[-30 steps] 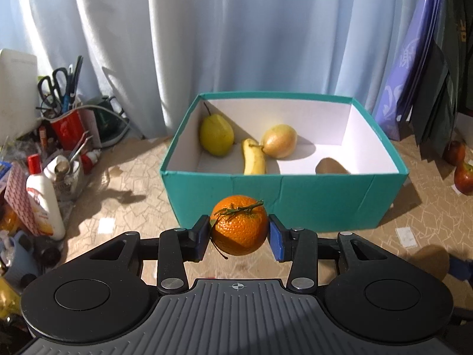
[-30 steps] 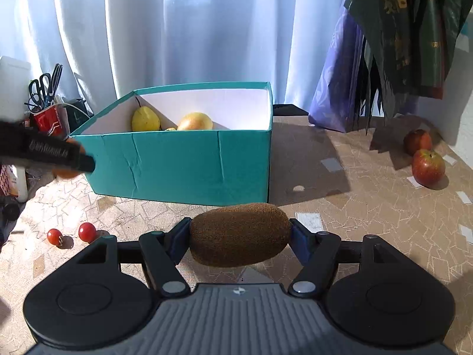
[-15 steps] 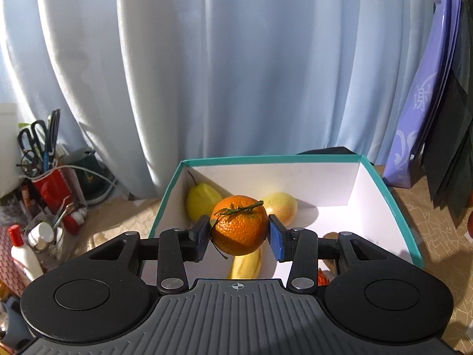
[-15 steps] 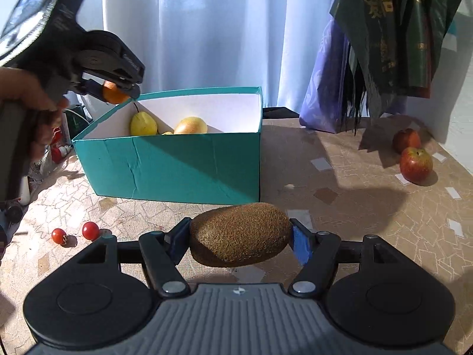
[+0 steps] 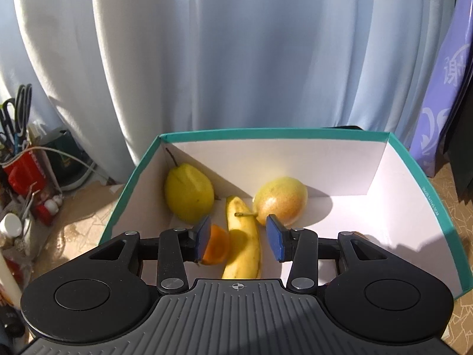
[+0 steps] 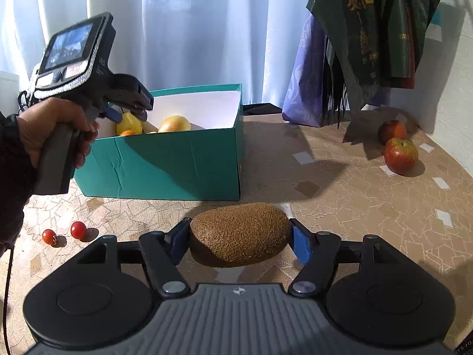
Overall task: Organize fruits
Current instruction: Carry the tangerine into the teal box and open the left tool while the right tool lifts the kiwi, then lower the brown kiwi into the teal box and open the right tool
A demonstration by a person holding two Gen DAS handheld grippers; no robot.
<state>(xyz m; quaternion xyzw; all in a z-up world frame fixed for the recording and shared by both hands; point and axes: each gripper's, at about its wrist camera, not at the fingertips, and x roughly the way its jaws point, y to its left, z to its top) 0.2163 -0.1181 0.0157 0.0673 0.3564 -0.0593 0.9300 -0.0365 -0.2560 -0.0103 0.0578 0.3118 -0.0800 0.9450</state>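
The teal box holds a yellow pear, a banana and a second pear. My left gripper is open over the box, and the tangerine lies in the box beside its left pad, partly hidden. In the right wrist view my left gripper hangs over the box, with the tangerine inside. My right gripper is shut on a brown kiwi, held above the table in front of the box.
Two cherry tomatoes lie on the table at the left. Two red apples sit at the far right. Bags hang behind the right side. A cluttered red cup with scissors stands left of the box. A curtain hangs behind.
My left gripper moved forward over the box, opened and let go of the tangerine, which now lies inside. My right gripper has stayed nearly still with the kiwi.
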